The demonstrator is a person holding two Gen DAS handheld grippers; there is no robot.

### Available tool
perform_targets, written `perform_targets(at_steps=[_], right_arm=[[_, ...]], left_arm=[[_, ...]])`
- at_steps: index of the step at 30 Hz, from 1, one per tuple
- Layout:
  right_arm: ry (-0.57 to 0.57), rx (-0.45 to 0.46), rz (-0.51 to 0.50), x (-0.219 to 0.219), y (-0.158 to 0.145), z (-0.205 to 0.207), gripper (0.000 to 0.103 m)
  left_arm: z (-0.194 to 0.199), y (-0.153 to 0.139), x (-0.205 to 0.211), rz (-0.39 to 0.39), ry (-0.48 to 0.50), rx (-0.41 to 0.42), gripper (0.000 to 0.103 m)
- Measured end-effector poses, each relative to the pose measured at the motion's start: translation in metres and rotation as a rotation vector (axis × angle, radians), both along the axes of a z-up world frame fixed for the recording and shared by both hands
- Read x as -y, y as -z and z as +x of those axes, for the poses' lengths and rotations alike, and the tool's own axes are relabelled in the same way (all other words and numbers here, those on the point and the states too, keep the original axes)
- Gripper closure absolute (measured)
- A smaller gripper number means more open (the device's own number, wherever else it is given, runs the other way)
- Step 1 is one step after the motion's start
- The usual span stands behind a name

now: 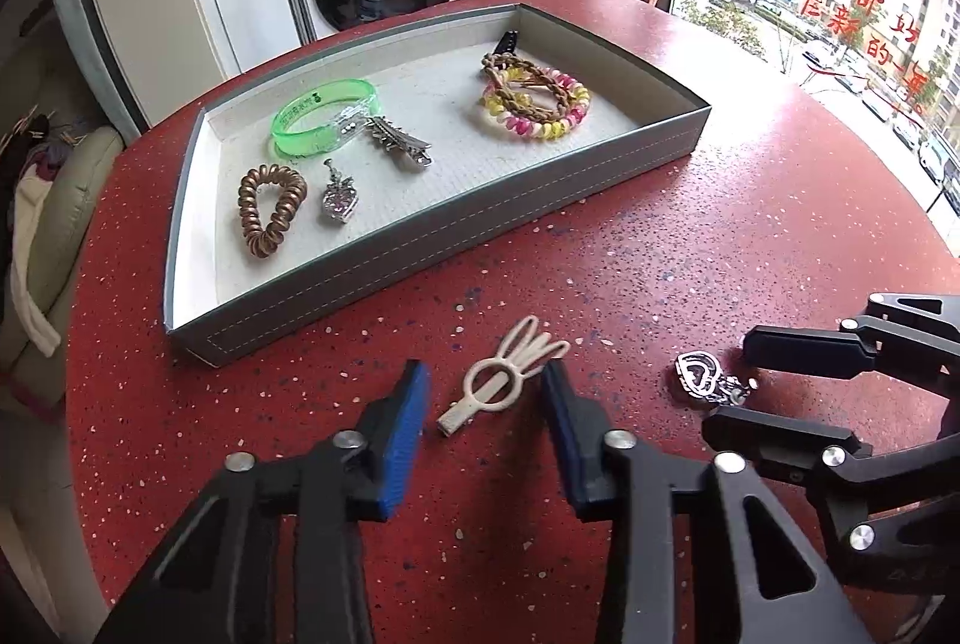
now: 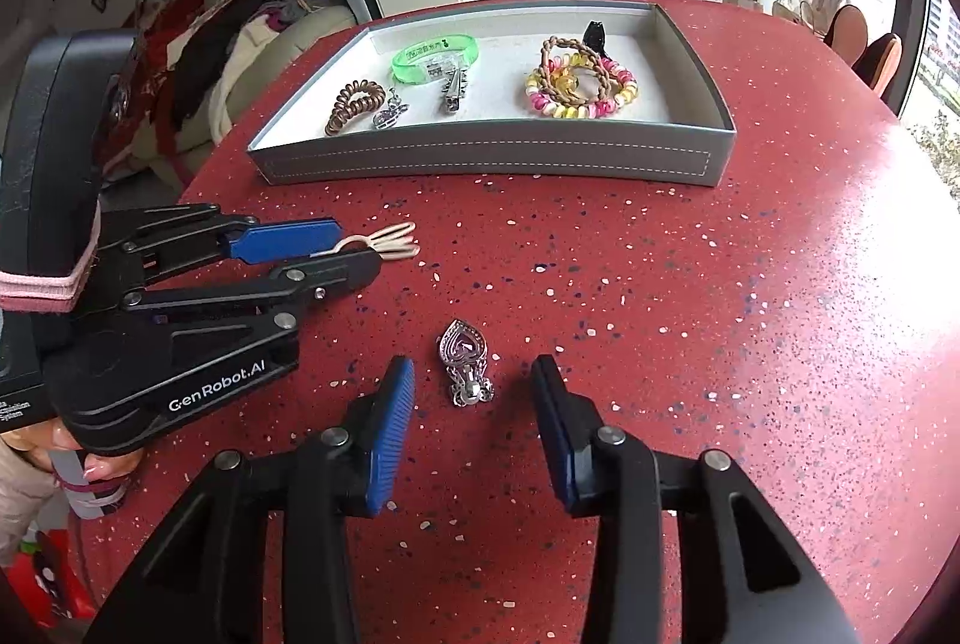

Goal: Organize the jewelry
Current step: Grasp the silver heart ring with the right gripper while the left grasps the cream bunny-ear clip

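The left hand-held gripper (image 1: 486, 392) is straddling a cream plastic hair clip (image 1: 503, 375) on the red speckled worktop (image 1: 690, 248), jaws parted, one pad seemingly touching it. The right hand-held gripper (image 2: 474, 389) is standing open around a silver heart-shaped pendant (image 2: 465, 362), gripping nothing, near the grey tray (image 2: 492, 161).

Both claws are black plastic linkages with round silver screws and ribbed blue pads — left claw (image 1: 487, 398), right claw (image 2: 474, 392). The left claw's body reads "GenRobot.AI" in white, with pink bands wrapped behind that lettering.
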State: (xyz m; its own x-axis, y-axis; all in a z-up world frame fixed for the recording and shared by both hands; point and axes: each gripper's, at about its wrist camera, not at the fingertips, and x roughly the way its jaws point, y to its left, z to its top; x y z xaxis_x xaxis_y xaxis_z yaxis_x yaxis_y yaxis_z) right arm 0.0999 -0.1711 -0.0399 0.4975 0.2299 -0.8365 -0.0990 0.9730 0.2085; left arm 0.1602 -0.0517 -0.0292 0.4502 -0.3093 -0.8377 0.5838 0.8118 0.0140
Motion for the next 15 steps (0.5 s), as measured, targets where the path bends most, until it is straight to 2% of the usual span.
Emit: perform_targets(at_steps=[1,5,7,8,15], right_arm=[[-0.008,0.003,-0.009,-0.001,0.000,0.000,0.059],[-0.034,0.016,-0.099,-0.014,0.000,0.000,0.061],[-0.043,0.023,-0.153,-0.019,0.000,-0.001,0.074],[-0.049,0.025,-0.152,-0.020,0.000,-0.001,0.087],[0.005,0.028,-0.072,-0.006,-0.003,-0.006,0.087]], left_arm=[[-0.002,0.000,0.001,0.006,0.005,0.002,0.064],[-0.004,-0.001,0.000,0.003,-0.025,0.003,0.064],[-0.003,0.000,-0.005,-0.005,-0.056,-0.005,0.064],[-0.003,-0.001,-0.007,-0.012,-0.072,-0.010,0.064],[-0.006,-0.010,-0.023,-0.054,-0.167,-0.002,0.064]])
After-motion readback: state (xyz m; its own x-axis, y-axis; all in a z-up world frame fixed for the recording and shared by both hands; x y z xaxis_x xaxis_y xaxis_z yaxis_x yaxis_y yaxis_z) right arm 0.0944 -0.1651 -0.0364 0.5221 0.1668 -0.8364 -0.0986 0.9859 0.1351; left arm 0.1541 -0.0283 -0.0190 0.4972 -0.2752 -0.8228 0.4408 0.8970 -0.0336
